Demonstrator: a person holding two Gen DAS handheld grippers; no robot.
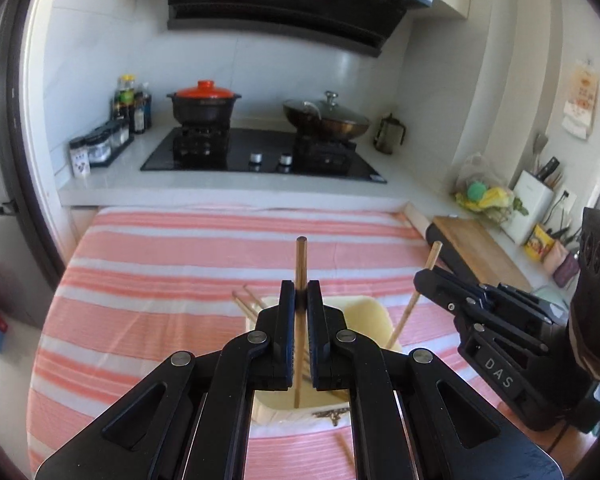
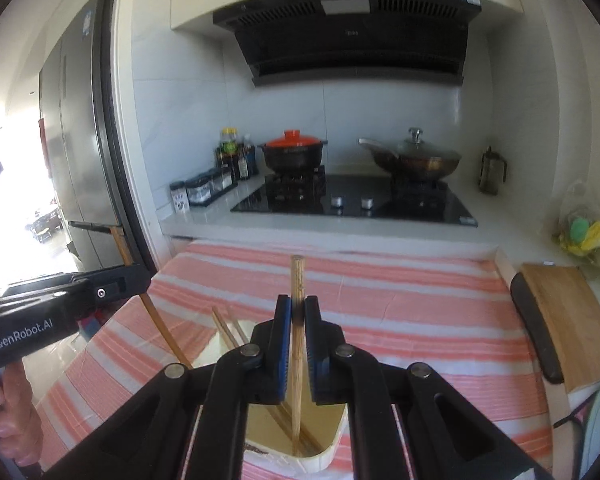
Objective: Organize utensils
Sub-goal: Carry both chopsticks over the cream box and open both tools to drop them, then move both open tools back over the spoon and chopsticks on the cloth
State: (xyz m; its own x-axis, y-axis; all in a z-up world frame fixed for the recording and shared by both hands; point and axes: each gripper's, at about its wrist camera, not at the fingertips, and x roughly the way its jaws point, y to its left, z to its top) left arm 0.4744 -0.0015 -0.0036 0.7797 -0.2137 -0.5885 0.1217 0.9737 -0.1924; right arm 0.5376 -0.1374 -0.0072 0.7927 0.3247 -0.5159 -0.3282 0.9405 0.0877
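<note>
Striped cloth (image 1: 180,280) lies open; tray (image 1: 364,312) with chopsticks (image 1: 246,300) blocks centre

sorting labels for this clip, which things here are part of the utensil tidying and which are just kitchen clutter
Job:
left gripper clamping a chopstick
right gripper clamping a chopstick
cream tray with more chopsticks

Clutter:
red-lidded pot
wok
cutting board
spice jars
</note>
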